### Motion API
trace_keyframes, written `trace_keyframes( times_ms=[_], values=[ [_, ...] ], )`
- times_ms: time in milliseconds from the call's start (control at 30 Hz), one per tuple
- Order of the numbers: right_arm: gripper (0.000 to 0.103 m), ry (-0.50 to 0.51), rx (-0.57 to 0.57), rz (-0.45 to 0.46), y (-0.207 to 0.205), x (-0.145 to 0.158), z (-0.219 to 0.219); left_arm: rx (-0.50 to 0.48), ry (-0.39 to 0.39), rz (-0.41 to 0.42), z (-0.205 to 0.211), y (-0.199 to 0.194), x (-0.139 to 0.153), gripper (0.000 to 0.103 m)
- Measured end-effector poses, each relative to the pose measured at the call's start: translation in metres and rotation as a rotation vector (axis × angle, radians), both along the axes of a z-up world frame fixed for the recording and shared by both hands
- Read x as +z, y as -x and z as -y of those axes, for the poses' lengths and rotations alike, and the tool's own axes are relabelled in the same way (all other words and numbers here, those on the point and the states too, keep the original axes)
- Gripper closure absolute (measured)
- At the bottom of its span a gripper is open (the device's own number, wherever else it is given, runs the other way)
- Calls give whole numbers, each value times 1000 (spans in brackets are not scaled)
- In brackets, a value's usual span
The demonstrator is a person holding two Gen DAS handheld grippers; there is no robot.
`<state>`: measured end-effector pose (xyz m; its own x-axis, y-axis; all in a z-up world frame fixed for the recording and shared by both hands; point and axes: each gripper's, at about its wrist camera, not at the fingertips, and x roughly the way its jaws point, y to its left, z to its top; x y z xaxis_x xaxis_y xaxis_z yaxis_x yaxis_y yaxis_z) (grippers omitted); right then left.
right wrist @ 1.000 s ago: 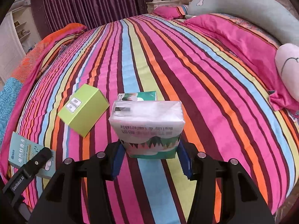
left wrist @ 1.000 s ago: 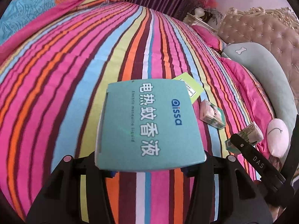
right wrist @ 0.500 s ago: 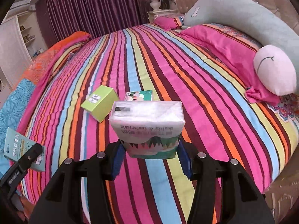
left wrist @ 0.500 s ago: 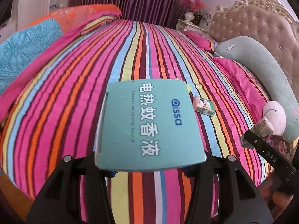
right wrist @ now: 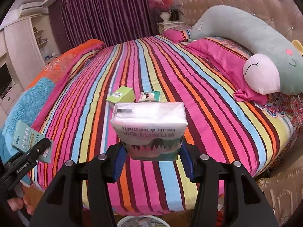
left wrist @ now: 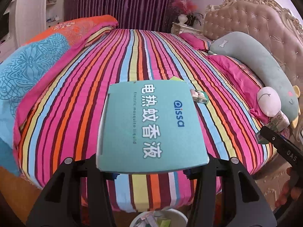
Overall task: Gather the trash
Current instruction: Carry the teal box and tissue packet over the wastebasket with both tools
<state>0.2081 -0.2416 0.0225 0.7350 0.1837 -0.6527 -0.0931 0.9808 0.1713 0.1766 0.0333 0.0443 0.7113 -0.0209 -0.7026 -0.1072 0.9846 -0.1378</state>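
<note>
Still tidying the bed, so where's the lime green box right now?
In the right wrist view, the lime green box lies mid-bed, immediately left of the small tissue pack.

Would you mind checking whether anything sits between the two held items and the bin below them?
Nothing visible does. The left gripper holds the teal mosquito-liquid box and the right gripper the tissue pack; the white bin lies below both at the bed's foot, its opening uncovered.

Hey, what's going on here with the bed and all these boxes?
Someone is clearing trash off the striped bed. The left claw is shut on a flat teal cardboard box; the right claw is shut on a plastic-wrapped tissue pack. Both hang above a white bin at the bed's foot. A lime-green box and a small green-and-white packet lie on the bed.
</note>
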Motion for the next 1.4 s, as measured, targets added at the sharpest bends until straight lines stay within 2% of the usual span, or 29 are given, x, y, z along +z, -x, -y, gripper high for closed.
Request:
trace_keyframes(
  times_ms=[400, 667, 900, 1233, 1400],
  values=[
    [54, -12, 42, 20, 52, 5, 5, -50, -32, 17, 9, 49, 4, 55],
    [54, -16, 84, 16, 92, -7, 7, -107, -5, 1, 12, 89, -12, 55],
    [54, -20, 108, -29, 119, -21, 4, -164, -1, -48, 22, 129, -43, 55],
    [54, -9, 149, -201, 151, -75, -6, -200, 12, -203, 35, 167, -112, 55],
    [54, 12, 172, -281, 166, -98, -13, -219, 5, -249, 42, 178, -132, 55]
  ],
)
